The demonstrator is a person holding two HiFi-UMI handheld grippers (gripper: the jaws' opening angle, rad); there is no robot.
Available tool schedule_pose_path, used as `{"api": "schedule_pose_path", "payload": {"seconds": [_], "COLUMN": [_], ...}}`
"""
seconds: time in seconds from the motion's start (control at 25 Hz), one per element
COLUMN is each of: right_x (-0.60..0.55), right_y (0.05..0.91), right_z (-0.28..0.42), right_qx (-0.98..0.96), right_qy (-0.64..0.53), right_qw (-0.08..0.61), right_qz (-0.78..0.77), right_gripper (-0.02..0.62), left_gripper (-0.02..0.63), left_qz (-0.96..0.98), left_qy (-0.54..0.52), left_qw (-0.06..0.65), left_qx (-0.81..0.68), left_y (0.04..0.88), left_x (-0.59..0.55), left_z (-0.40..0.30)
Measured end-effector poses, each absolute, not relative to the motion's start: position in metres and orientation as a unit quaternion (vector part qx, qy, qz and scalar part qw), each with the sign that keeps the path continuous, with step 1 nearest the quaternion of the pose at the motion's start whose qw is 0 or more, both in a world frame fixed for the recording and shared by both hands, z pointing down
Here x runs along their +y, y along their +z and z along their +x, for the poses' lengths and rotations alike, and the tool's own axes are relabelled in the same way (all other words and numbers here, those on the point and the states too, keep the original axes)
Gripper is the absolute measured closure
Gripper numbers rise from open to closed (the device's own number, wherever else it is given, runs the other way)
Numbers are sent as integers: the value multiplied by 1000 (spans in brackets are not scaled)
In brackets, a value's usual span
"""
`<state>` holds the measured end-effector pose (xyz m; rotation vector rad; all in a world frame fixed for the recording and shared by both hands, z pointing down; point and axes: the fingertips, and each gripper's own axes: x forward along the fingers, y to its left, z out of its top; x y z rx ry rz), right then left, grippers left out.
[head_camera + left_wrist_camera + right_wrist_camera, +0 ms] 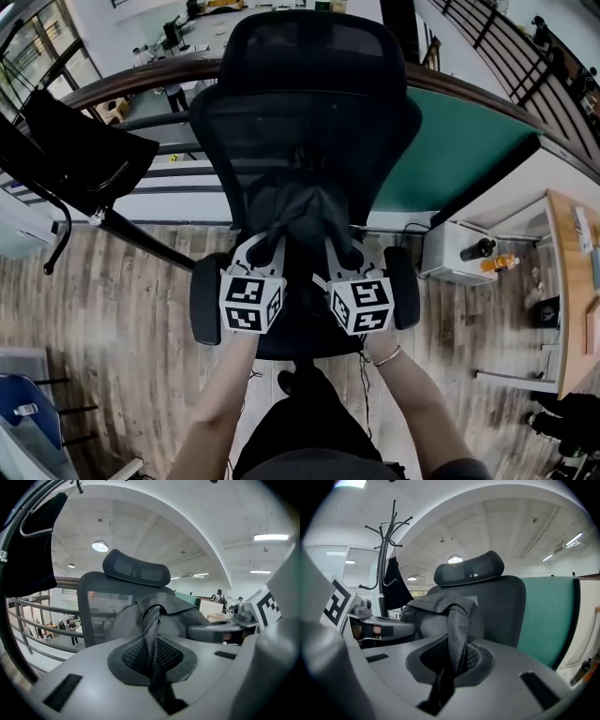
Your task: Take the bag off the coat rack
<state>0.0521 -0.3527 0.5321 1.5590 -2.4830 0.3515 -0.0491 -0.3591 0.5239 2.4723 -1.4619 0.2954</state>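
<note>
A dark grey bag (302,208) lies on the seat of a black mesh office chair (309,103). My left gripper (262,248) is shut on one of its woven straps (151,629), which runs up between the jaws to the bag (180,616). On the other side, my right gripper (339,255) is shut on a second strap (458,630) of the same bag (429,607). The coat rack (386,545) stands to the left with a black garment (84,155) hanging on it; its pole (141,240) slants across the floor view.
A green partition (455,150) stands behind the chair to the right. A white cabinet (450,261) with bottles and a wooden desk (567,281) are at the right. A curved railing (122,86) runs behind. A blue seat (28,412) is at the lower left.
</note>
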Motion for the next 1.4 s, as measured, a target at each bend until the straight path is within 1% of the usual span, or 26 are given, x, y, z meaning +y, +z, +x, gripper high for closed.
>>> {"api": "schedule_pose_path", "payload": {"seconds": [0.52,1.12,1.4], "right_x": [-366,-393,-399], "right_y": [602,624,635], "right_z": [48,51,51], "right_qx": [-826,-821,-820], "right_qy": [157,153,156], "right_qw": [135,149,156], "right_qz": [524,529,529], "right_gripper": [572,571,566], "left_gripper": [563,561,551], "left_qz": [833,824,816], "left_qy": [148,170,173], "left_qw": [178,187,200], "left_qx": [-502,-507,-515], "left_y": [595,617,627], "left_x": [-373,-400,-408], "left_z": [-54,-50,-52]}}
